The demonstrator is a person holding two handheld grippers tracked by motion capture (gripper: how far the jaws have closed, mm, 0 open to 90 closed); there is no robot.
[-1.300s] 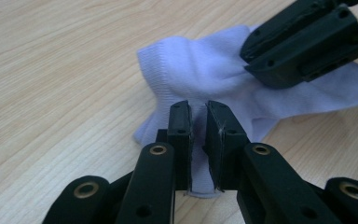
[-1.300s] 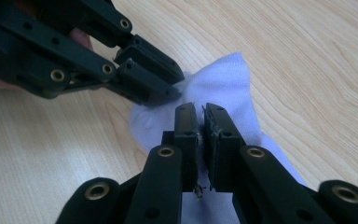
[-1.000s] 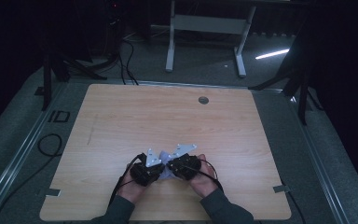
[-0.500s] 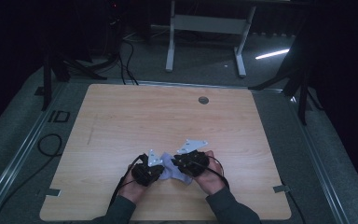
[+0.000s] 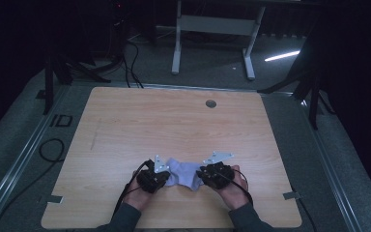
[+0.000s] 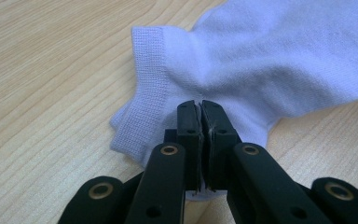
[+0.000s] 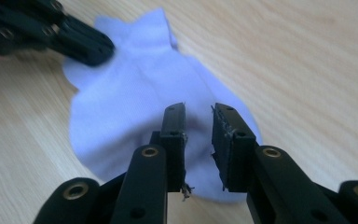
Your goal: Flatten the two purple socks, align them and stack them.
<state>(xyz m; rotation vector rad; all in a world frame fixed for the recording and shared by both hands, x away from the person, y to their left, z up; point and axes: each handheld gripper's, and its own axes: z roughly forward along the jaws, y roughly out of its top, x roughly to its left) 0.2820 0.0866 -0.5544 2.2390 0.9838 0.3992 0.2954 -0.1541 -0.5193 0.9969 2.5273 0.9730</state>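
White ankle sock (image 6: 261, 65) lies on my wooden counter (image 5: 174, 125); my left claw (image 6: 200, 105) pinches it by the cuff, while my right claw (image 7: 198, 112) has just been parting, released, over the toe.

sock (image 6: 279, 60): pale knit cloth, matt, ribbed cuff (finer weave beyond it) | table (image 5: 174, 125) under sock: smooth wood-grain | left gripper (image 6: 200, 109) on sock: matt black plastic

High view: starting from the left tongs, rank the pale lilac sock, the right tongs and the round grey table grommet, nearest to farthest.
1. Pale lilac sock: pinched in the left tongs.
2. Right tongs: across the sock, at its right end.
3. Round grey table grommet: near the far edge.
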